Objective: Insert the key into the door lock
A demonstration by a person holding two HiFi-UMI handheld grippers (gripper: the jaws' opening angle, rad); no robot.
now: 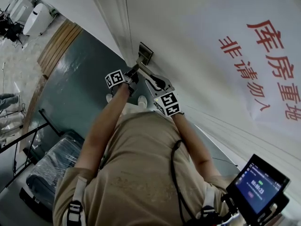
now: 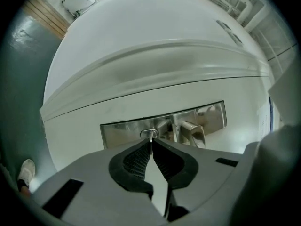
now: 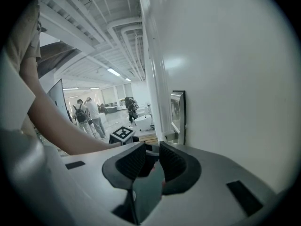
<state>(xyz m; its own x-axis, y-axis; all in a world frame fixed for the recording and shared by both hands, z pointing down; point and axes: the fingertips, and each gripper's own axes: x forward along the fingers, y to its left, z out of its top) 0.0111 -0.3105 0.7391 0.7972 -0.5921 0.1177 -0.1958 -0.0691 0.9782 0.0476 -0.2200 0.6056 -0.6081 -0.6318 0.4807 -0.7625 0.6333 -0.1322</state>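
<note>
Where the left tongs (image 2: pixel 151 143) grip: slim silver metal key (image 2: pixel 150 136), tip at keyhole in rectangular brushed-steel lock plate (image 2: pixel 122 132)
Right tongs (image 3: pixel 151 157): parted, empty, beside white door (image 3: pixel 235 79)

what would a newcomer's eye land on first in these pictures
The big red lettering on the white surface, at the head view's right, stands out first. Next comes the left gripper, shut on a key whose tip meets the shiny lock plate beside the door handle.

Open workspace hall: exposed ceiling ducts (image 3: pixel 123 36), red-lettered sign (image 1: pixel 275 60).
</note>
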